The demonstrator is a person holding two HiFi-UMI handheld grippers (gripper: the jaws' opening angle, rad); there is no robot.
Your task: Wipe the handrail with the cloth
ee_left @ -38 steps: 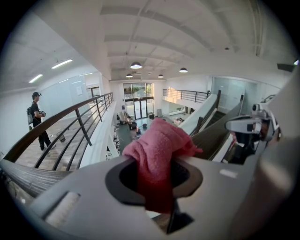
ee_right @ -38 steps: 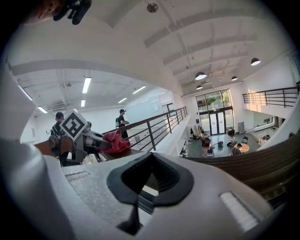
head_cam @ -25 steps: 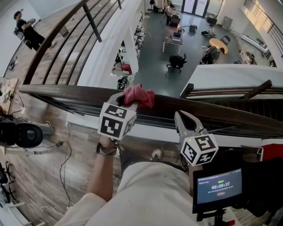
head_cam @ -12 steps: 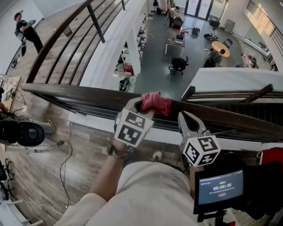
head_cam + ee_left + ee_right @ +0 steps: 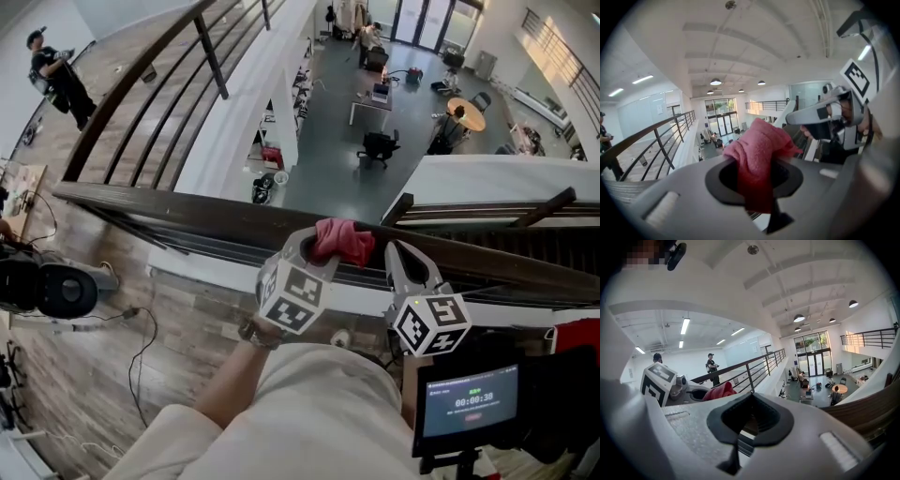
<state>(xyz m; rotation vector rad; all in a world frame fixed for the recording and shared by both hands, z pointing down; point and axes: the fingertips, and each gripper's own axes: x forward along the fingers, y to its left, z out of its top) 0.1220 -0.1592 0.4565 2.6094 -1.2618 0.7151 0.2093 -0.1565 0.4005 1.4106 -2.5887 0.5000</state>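
Head view first. Spotted the left tongs (image 5: 322,246) clenched on the pink cloth (image 5: 343,241), with the wad pressed onto the top of the dark wooden handrail (image 5: 169,204), roughly midway along the stretch in shot. Noticed the right tongs (image 5: 405,255) just beside the cloth on its right, up at the handrail too. Couldn't say whether touching it. Looked like mid-wipe.

Left gripper view next. Confirmed the grip: saw the cloth (image 5: 759,150) pinched right through the tongs, with a good lump sticking out past the tips. Caught the right tongs (image 5: 813,115) close by at upper right.

Right gripper view last. Found those tongs (image 5: 737,446) clenched with nothing in them, only handrail (image 5: 869,411) and the hall (image 5: 820,380) below beyond them. Glimpsed the cloth (image 5: 719,391) off to the left.

As for doing it well, just my take:
- Needed steady downward pressure, to rub the wood with the loose lump and not the hard tips.
- Needed a firm squeeze throughout, to avoid dropping the cloth over the edge into the hall.
- Needed the right tongs shifted out of the path, to avoid stopping the stroke short there.
- Would also have tilted the left tongs a bit to catch the sides of the handrail, not only the top.
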